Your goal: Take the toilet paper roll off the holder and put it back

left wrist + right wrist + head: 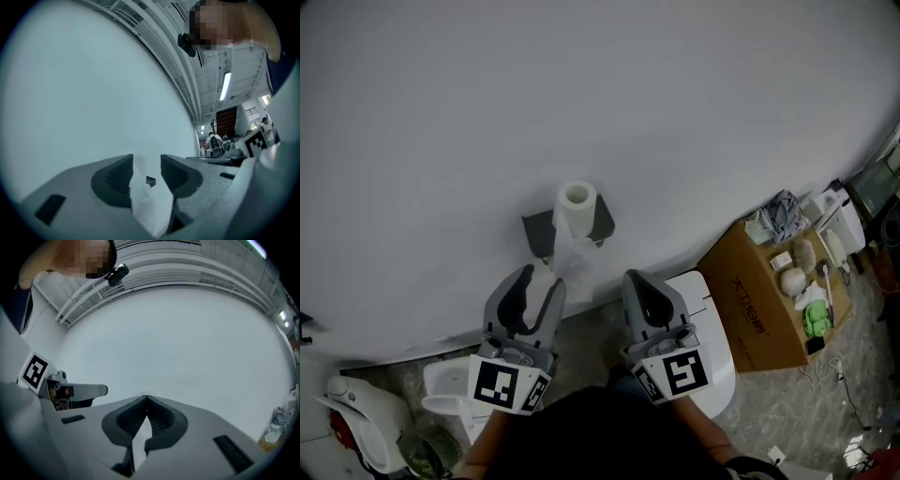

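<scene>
Toilet paper roll (pixel 577 211) sits on the wall holder (pixel 539 231), core end up, straight ahead of the left gripper (pixel 541 278), the nearer one. Left jaws are half apart, with the loose paper tail (pixel 145 201) in the gap, not pinched. Right gripper (pixel 636 279) is closed and empty, right of the roll.

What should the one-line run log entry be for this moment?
roll: on holder, not yet removed | left claw: open, paper tail between jaws, not pinched | right claw: shut, empty
</scene>
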{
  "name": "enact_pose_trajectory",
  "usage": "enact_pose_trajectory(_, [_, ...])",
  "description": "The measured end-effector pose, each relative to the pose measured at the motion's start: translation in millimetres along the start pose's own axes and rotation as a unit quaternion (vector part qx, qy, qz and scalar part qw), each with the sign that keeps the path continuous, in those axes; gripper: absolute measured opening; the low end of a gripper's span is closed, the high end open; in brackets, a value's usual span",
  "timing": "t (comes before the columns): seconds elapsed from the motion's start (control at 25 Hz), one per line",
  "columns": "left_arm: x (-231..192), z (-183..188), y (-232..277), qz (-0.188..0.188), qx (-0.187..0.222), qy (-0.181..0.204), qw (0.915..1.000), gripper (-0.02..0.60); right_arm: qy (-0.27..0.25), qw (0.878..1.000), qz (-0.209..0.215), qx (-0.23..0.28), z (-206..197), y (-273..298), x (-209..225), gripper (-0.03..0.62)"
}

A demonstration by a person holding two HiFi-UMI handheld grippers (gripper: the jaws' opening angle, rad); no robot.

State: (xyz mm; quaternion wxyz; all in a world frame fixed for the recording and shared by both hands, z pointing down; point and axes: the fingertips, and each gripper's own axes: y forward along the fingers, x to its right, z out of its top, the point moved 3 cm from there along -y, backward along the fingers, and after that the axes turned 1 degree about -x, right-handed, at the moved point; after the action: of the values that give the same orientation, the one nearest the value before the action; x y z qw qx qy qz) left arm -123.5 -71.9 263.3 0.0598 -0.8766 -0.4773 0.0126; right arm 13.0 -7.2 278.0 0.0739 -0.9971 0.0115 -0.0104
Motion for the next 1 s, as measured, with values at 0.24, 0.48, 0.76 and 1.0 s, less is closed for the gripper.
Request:
enact_pose_trajectory(0.24, [-5.0, -8.5, 33.9, 0.031, -0.005, 0.002, 0.9995, 0.175, 0.007, 0.999, 0.04, -0.002, -6.8, 35.6, 26.9, 0.015])
enact_pose_trajectory(0.48, [-6.3, -15.6, 59.2, 0.063, -0.01, 0.008, 0.9979, 0.19, 0.01, 0.997, 0.082, 0.001, -10.7, 62.5, 47.6, 0.017])
enact_pose_trajectory(0.76, [-6.5, -22.9, 79.2, 0.113, -0.023, 0.01, 0.9933, 0.207, 0.025, 0.991, 0.131, 0.006, -12.9, 85.6, 64.6, 0.016])
enact_pose_trajectory(1.0, [-6.6, -27.2, 96.2, 0.149, -0.039, 0.008, 0.988, 0.243, 0.042, 0.984, 0.171, 0.003, -11.6, 98.3, 74.3, 0.015])
